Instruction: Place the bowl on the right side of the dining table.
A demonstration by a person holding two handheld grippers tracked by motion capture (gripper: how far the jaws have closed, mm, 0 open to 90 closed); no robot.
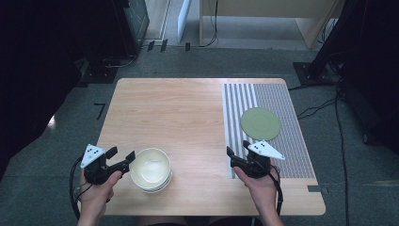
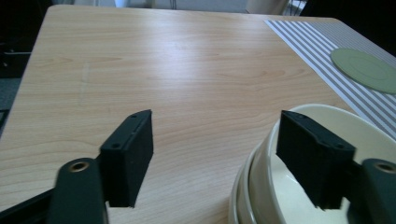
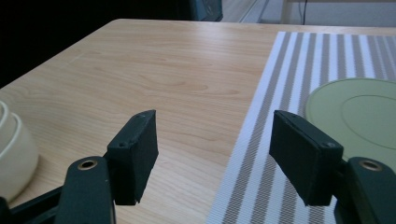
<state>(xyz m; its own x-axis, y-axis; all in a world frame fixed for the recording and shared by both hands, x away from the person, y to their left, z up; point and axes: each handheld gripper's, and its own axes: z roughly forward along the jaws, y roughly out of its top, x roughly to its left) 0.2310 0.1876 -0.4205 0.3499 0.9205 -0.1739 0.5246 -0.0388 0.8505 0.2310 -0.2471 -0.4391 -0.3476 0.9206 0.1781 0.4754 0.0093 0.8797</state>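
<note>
Centrally, glossy round bowls (image 1: 150,175), flat green plate (image 1: 260,124)

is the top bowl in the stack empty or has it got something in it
Empty. The high view shows the top bowl with a bare cream inside, and the left gripper view shows nothing in it.

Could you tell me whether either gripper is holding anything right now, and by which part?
Nothing is held. The left gripper is open beside the stacked bowls, and the right gripper is open over the striped mat.

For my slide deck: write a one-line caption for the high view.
Person's left gripper open beside stacked cream bowls; right gripper open near a green plate on a striped mat.
</note>
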